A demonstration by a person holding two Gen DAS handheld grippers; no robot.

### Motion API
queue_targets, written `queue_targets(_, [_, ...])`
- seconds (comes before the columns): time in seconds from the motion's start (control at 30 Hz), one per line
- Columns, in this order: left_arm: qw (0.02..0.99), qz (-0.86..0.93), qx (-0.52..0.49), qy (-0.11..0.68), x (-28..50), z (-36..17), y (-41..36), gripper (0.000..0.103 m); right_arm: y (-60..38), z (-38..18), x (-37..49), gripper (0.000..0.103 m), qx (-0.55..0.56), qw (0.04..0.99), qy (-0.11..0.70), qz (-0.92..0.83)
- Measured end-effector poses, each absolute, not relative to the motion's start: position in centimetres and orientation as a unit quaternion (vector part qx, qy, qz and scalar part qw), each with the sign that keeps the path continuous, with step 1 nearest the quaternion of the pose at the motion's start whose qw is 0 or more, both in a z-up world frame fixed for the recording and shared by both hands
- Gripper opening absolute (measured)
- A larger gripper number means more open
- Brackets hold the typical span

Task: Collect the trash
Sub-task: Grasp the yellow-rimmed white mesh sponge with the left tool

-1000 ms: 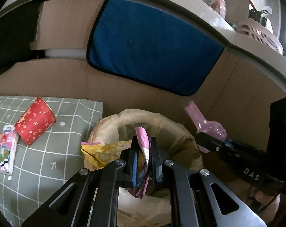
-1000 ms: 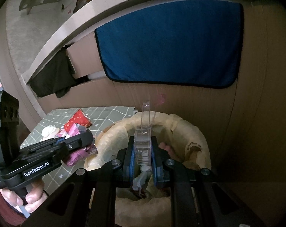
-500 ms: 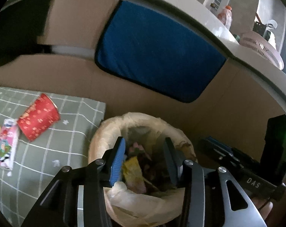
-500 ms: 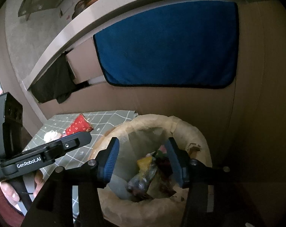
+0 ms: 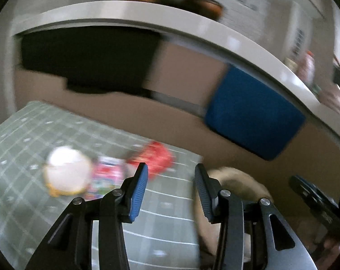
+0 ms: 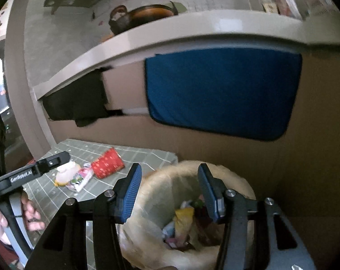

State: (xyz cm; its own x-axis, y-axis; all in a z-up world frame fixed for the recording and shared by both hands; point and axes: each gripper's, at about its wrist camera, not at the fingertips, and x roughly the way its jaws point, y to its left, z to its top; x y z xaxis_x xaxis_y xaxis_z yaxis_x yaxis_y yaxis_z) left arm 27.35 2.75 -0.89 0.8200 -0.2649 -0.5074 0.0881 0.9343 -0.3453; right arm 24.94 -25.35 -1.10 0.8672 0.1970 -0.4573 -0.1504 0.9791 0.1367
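Note:
My left gripper point(image 5: 171, 168) is open and empty above the green checked mat point(image 5: 57, 135), left of the lined trash bin point(image 5: 235, 180). Ahead of it lie a red paper cup point(image 5: 156, 158), a pink wrapper point(image 5: 106, 176) and a white round piece point(image 5: 66, 168), all blurred. My right gripper point(image 6: 168, 168) is open and empty over the trash bin point(image 6: 161, 180), which holds several wrappers point(image 6: 183, 222). The right wrist view also shows the red cup point(image 6: 107, 163), the pink wrapper point(image 6: 80, 177), the white piece point(image 6: 65, 172) and the left gripper point(image 6: 57, 157).
A wooden cabinet front with a blue towel point(image 6: 221, 92) and a black cloth point(image 6: 80, 103) stands behind the mat and bin. A counter point(image 6: 147, 38) runs above with a dark pan point(image 6: 145, 15) on it. The right gripper's body point(image 5: 316, 200) shows at the left view's right edge.
Both grippers opened and dropped their trash into the bin. The left gripper has since swung left from the bin toward the mat. The right gripper has tilted up a little over the bin.

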Motion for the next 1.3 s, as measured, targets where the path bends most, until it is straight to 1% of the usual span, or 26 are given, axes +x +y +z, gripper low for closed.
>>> queue_targets(0.17, [0.931, -0.017, -0.209, 0.3, 29.4, -2.7, 11.2, 0.047, -22.4, -1.6, 26.2, 0.05, 0.044, 0.958, 0.256, 0.122])
queue_targets(0.33, [0.918, 0.014, -0.206, 0.339, 33.5, -6.2, 16.5, 0.048, -20.0, -3.2, 27.6, 0.05, 0.036, 0.948, 0.279, 0.146])
queue_targets(0.43, [0.907, 0.01, -0.198, 0.372, 36.5, -8.4, 17.9, 0.048, -18.8, -4.0, 28.6, 0.05, 0.026, 0.942, 0.295, 0.156])
queue_targets(0.53, [0.901, 0.031, -0.198, 0.384, 38.6, -10.1, 18.8, 0.048, -18.0, -4.8, 29.3, 0.05, 0.013, 0.937, 0.31, 0.162])
queue_targets(0.7, [0.88, 0.015, -0.205, 0.428, 40.5, -12.6, 19.1, 0.048, -17.5, -5.7, 30.3, 0.05, 0.009, 0.93, 0.328, 0.168])
queue_targets(0.87, [0.884, -0.009, -0.17, 0.435, 38.0, -12.6, 17.5, 0.045, -17.3, -6.4, 30.8, 0.05, 0.014, 0.924, 0.338, 0.175])
queue_targets(1.07, [0.885, -0.062, -0.124, 0.444, 32.1, -12.2, 15.5, 0.045, -16.0, -6.8, 30.7, 0.05, 0.01, 0.919, 0.344, 0.192])
queue_targets(1.13, [0.886, -0.083, -0.132, 0.437, 29.9, -11.4, 15.3, 0.045, -15.7, -6.8, 30.5, 0.05, 0.008, 0.919, 0.343, 0.195])
queue_targets(1.23, [0.895, -0.093, -0.163, 0.404, 27.2, -9.9, 16.0, 0.046, -15.6, -6.6, 30.2, 0.05, 0.007, 0.919, 0.341, 0.198])
queue_targets(1.3, [0.902, -0.085, -0.185, 0.38, 25.7, -9.0, 16.9, 0.049, -15.6, -6.6, 30.0, 0.05, 0.01, 0.919, 0.339, 0.2])
